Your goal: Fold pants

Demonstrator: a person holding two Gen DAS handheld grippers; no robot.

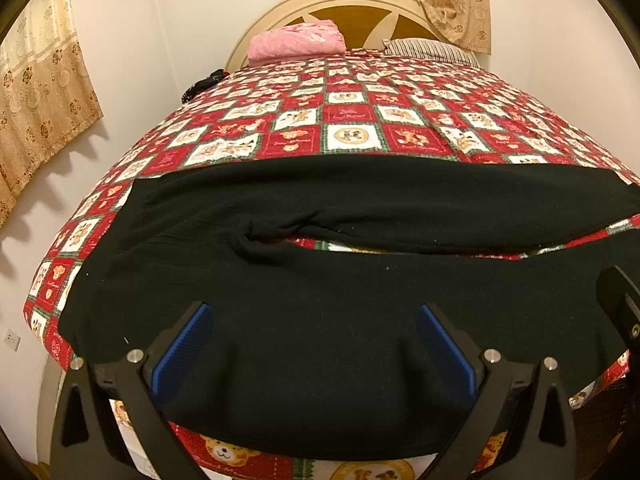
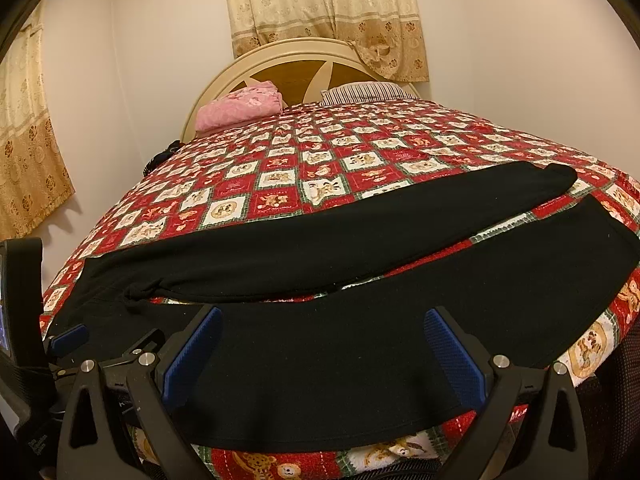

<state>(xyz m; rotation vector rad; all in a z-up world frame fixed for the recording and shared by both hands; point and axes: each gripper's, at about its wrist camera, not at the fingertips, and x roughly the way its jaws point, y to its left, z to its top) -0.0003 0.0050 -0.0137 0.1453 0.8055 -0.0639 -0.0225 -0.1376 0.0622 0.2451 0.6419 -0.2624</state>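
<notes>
Black pants (image 1: pixel 320 312) lie spread flat across the near end of a bed, their two legs parted by a thin strip of the red checked teddy-bear bedspread (image 1: pixel 352 120). At the far end, a folded pink blanket (image 1: pixel 298 42) and a striped pillow (image 1: pixel 428 50) rest against the cream headboard (image 1: pixel 280 12), with beige floral curtains (image 2: pixel 324 12) hanging behind. The left gripper (image 1: pixel 314 350) and right gripper (image 2: pixel 324 354) each hover over the near pant leg's edge, blue pads spread wide, holding nothing.
</notes>
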